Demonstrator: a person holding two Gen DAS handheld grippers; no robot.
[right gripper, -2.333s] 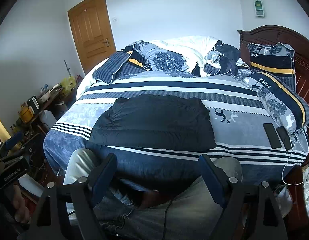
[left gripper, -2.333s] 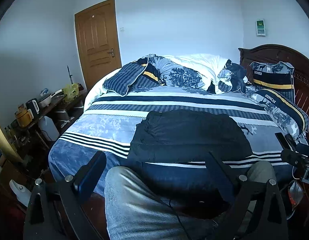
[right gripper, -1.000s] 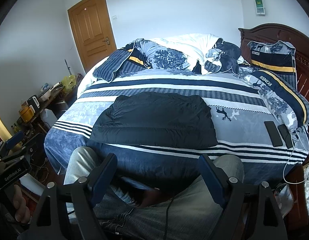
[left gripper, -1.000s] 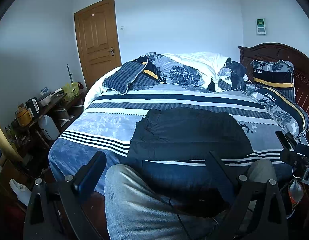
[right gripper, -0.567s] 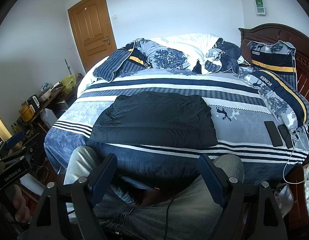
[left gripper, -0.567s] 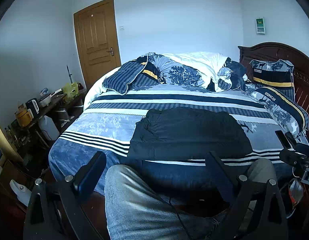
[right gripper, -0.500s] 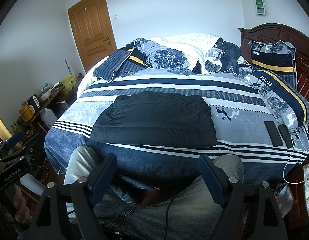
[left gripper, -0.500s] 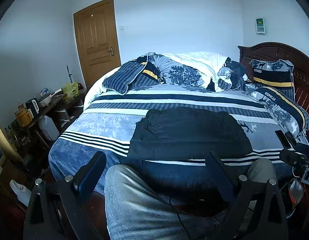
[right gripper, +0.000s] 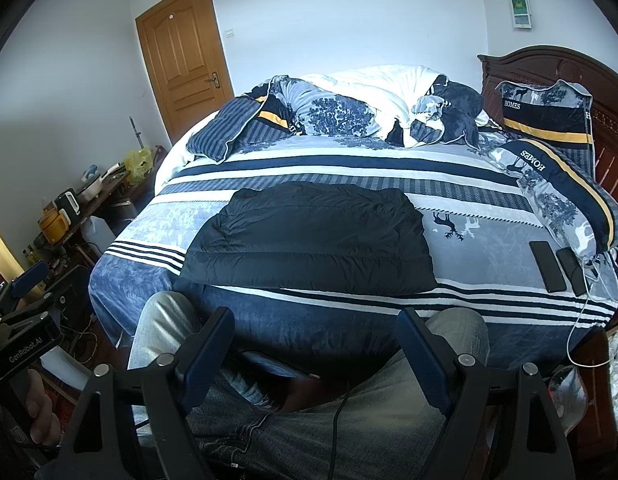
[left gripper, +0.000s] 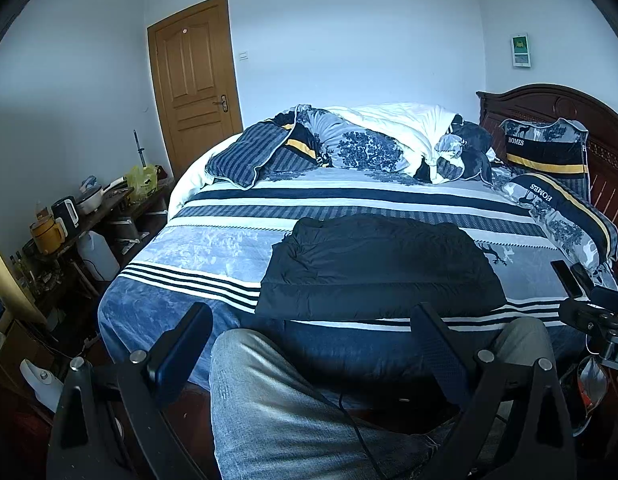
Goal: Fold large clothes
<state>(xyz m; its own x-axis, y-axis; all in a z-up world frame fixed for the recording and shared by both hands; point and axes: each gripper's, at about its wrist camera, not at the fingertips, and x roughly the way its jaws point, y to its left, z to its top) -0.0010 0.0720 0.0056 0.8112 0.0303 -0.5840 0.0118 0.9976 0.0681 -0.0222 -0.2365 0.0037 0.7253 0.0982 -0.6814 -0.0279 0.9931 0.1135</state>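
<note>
A black puffer jacket (left gripper: 379, 270) lies folded flat on the blue striped bed (left gripper: 213, 248), near its front edge; it also shows in the right wrist view (right gripper: 309, 240). My left gripper (left gripper: 309, 344) is open and empty, held low over the person's jeans-clad lap, short of the bed. My right gripper (right gripper: 315, 342) is open and empty, also over the lap, in front of the jacket. The left gripper's body shows at the left edge of the right wrist view (right gripper: 25, 320); the right gripper's body shows at the right edge of the left wrist view (left gripper: 597, 316).
A heaped duvet (left gripper: 373, 144) and pillows (left gripper: 549, 152) lie at the far side and right of the bed. Two phones (right gripper: 557, 266) with cables lie at the right edge. A cluttered side table (left gripper: 69, 216) stands left. A wooden door (left gripper: 193, 84) is at the back left.
Both views have shifted very slightly since 2.3 s ago. The jacket has not moved and both grippers stay open.
</note>
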